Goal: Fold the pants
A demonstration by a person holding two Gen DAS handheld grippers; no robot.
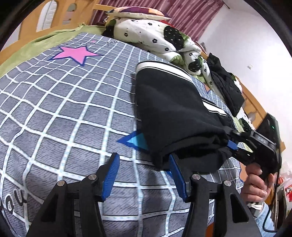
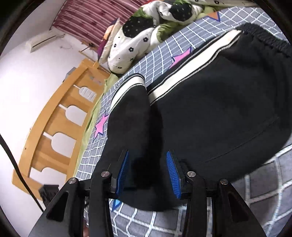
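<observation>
Black pants (image 1: 173, 109) with a white side stripe lie folded on the checked bed sheet (image 1: 63, 109). My left gripper (image 1: 144, 175) is open over bare sheet, its right pad just touching the near edge of the pants, nothing between its pads. At the right, a hand (image 1: 255, 184) holds my right gripper (image 1: 232, 140), whose tips are buried in the fold's corner. In the right wrist view the pants (image 2: 219, 109) fill the picture, elastic waistband at the far right. There my right gripper (image 2: 148, 173) is shut on a thick bunch of the folded leg.
A rumpled white and black flowered quilt (image 1: 151, 36) and a pillow (image 1: 136, 12) lie at the head of the bed. A black garment (image 1: 226, 85) lies along the far side. A wooden bed rail (image 2: 54, 127) borders the sheet (image 2: 264, 182).
</observation>
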